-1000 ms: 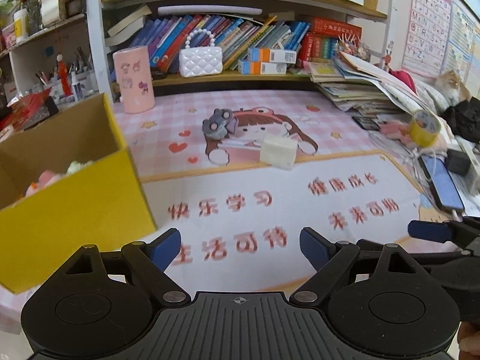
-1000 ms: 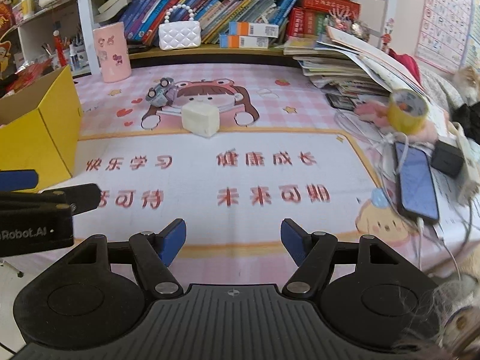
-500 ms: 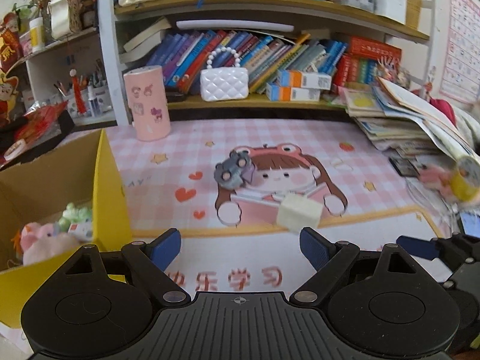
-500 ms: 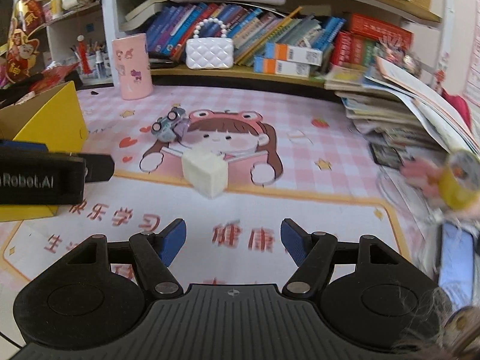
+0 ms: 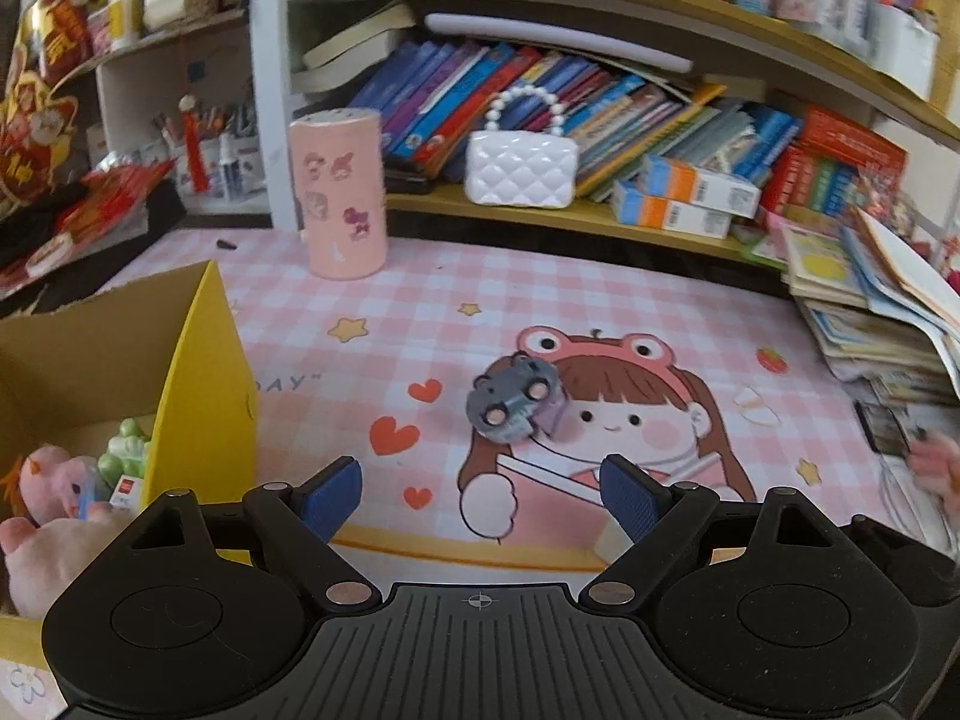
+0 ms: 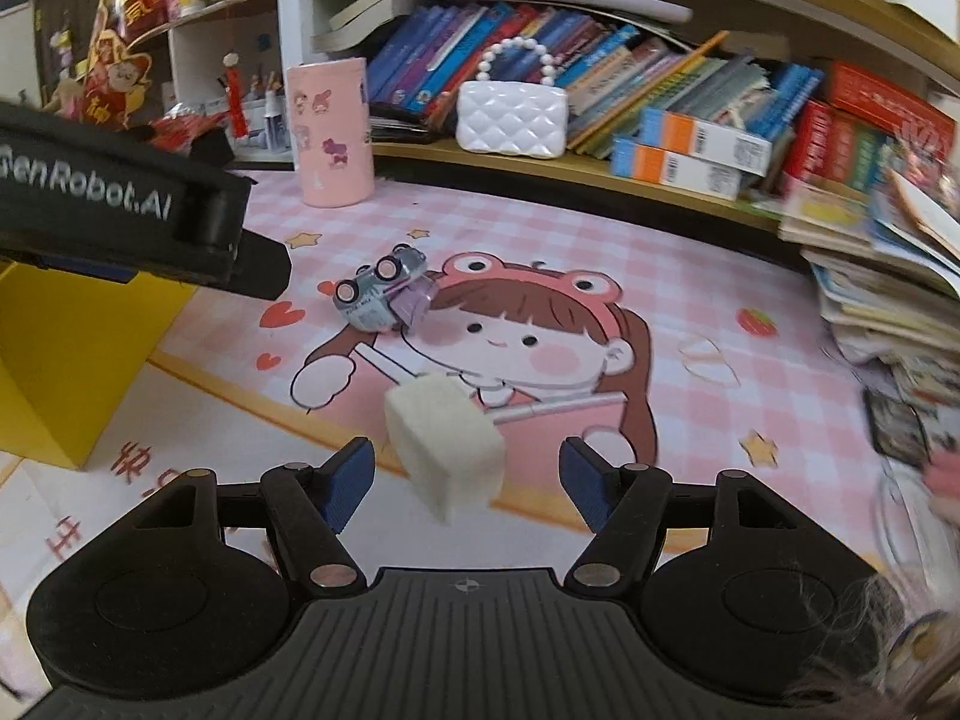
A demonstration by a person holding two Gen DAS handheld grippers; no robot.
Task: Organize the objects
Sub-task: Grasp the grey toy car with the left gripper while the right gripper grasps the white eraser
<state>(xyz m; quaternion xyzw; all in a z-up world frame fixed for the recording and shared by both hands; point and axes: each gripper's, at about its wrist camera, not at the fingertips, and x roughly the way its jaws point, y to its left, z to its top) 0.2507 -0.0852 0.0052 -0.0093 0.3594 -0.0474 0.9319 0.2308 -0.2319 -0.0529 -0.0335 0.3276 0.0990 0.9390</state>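
A grey toy car (image 5: 509, 403) lies tipped on the pink desk mat (image 5: 600, 312), a short way ahead of my open left gripper (image 5: 480, 495). It also shows in the right wrist view (image 6: 381, 294). A white foam cube (image 6: 444, 441) sits on the mat between the open fingers of my right gripper (image 6: 468, 486), untouched. Only a sliver of the cube (image 5: 609, 534) shows by the left gripper's right finger. A yellow cardboard box (image 5: 198, 396) at the left holds plush toys (image 5: 54, 492).
A pink cylinder (image 5: 339, 192) and a white quilted purse (image 5: 521, 165) stand at the back by the bookshelf. Stacked books and papers (image 5: 870, 300) crowd the right side. In the right wrist view the left gripper's body (image 6: 120, 222) reaches in from the left above the box (image 6: 66, 348).
Both grippers have moved forward over the mat. The toy car now lies close ahead of the left one, and the foam cube now sits between the right one's fingers. Both stayed open.
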